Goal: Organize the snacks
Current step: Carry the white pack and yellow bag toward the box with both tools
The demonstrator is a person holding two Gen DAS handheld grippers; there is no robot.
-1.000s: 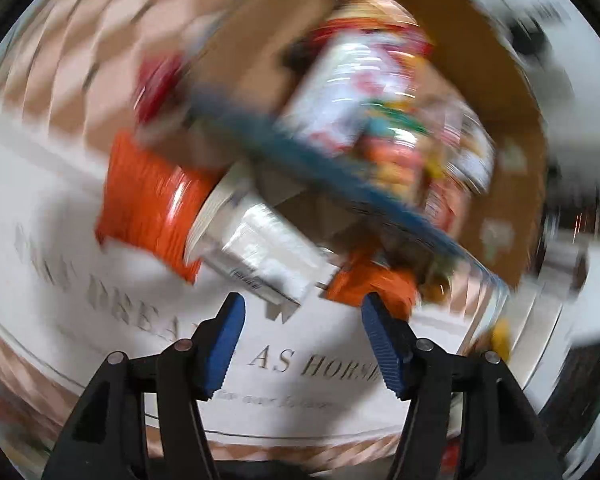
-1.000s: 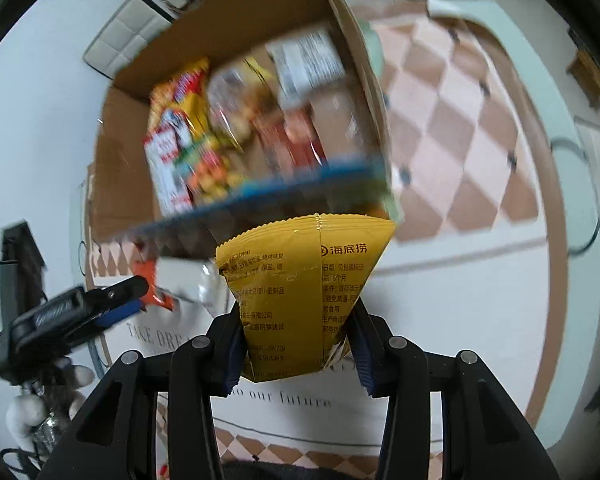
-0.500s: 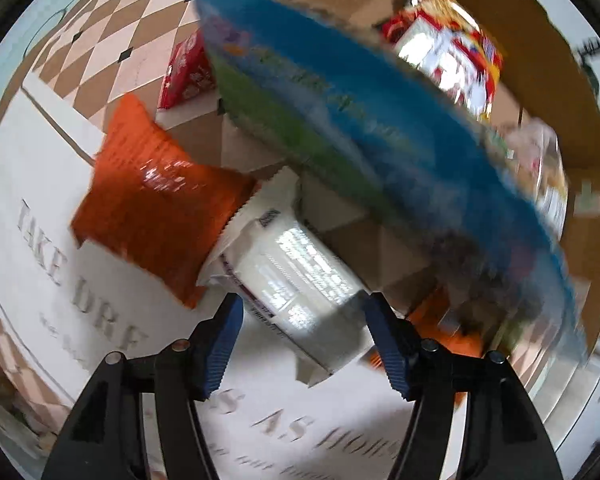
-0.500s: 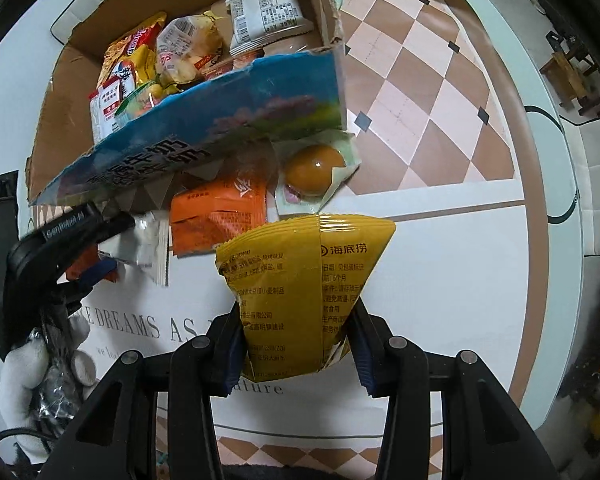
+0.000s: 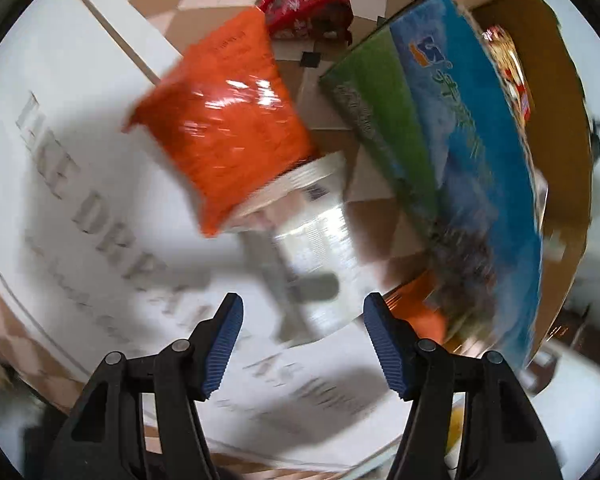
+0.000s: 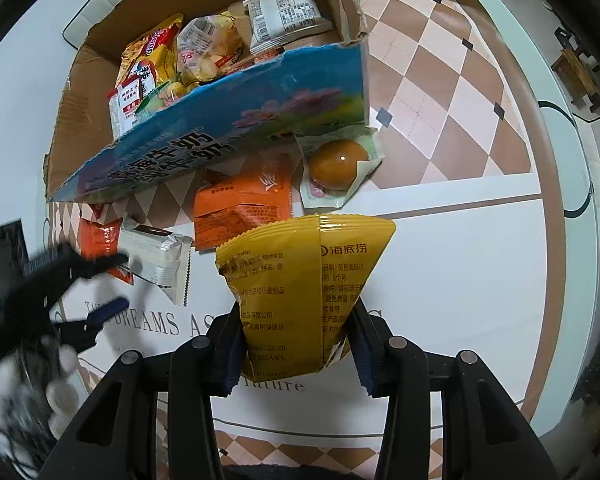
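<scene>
The yellow snack bag [image 6: 300, 292] stands pinched in the right tool [image 6: 296, 344], above the surface [image 6: 460, 264] near the cardboard box [image 6: 220, 0] of snacks. The left tool [image 5: 300, 344] has just been narrowing, empty, over the white packet [image 5: 320, 240] beside the orange bag [image 5: 224, 128]

Each handheld black plastic two-finger gripper has a pair of angular arms with triangular cut-outs and round silver pivot screws at the joints. On the left gripper [image 5: 300, 344], the ribbed dark blue rubber pads [image 5: 223, 344] line the inner faces of the fingers. The right gripper [image 6: 296, 344] is of the same build, with four visible screws and blue pads. A white knitted glove [image 6: 4, 396], blurred, covers the person's left hand in the right wrist view.
</scene>
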